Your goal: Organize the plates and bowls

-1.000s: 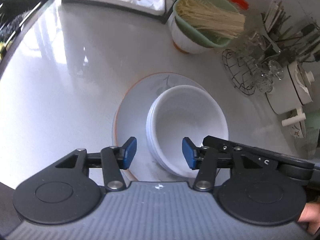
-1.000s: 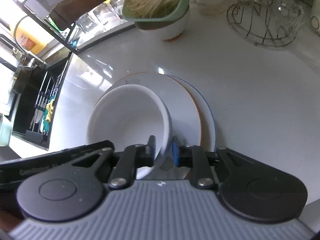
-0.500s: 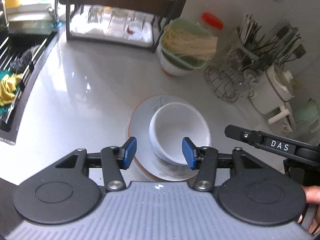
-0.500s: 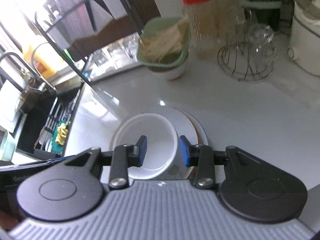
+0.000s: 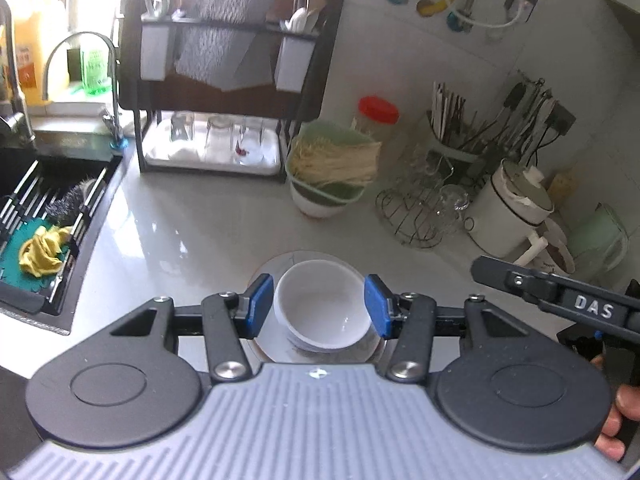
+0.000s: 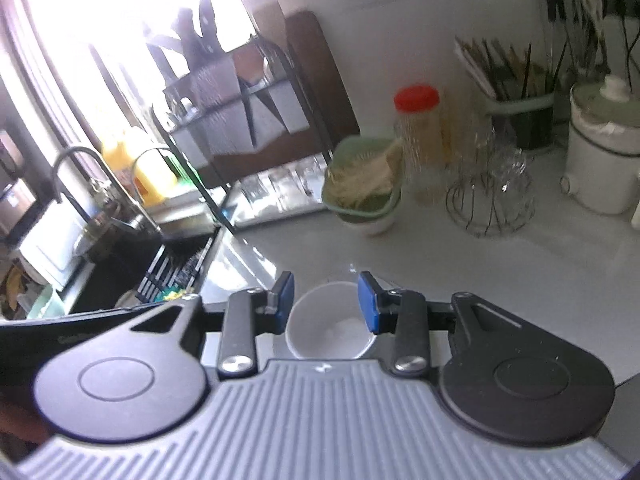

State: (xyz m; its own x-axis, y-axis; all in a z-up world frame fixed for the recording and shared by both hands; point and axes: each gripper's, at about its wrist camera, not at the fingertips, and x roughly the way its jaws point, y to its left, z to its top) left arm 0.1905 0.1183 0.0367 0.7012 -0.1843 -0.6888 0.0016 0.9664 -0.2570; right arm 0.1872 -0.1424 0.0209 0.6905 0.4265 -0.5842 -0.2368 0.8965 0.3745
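Left tool [image 5: 318, 306] apart | right tool [image 6: 326, 302] apart | white bowl [image 5: 324, 308] on plates [image 5: 276, 344] | green basket [image 5: 332, 164], wire rack [image 5: 420, 212] behind

1. "DAS" stands in pale capitals on the black arm of the right claw [image 5: 576, 300], seen at the right edge of the left wrist view.
2. Faint lettering on the dark bar [image 6: 76, 330] at the left of the right wrist view is too blurred to read.
3. The orange bottle [image 5: 28, 64] by the window carries a label, unreadable.
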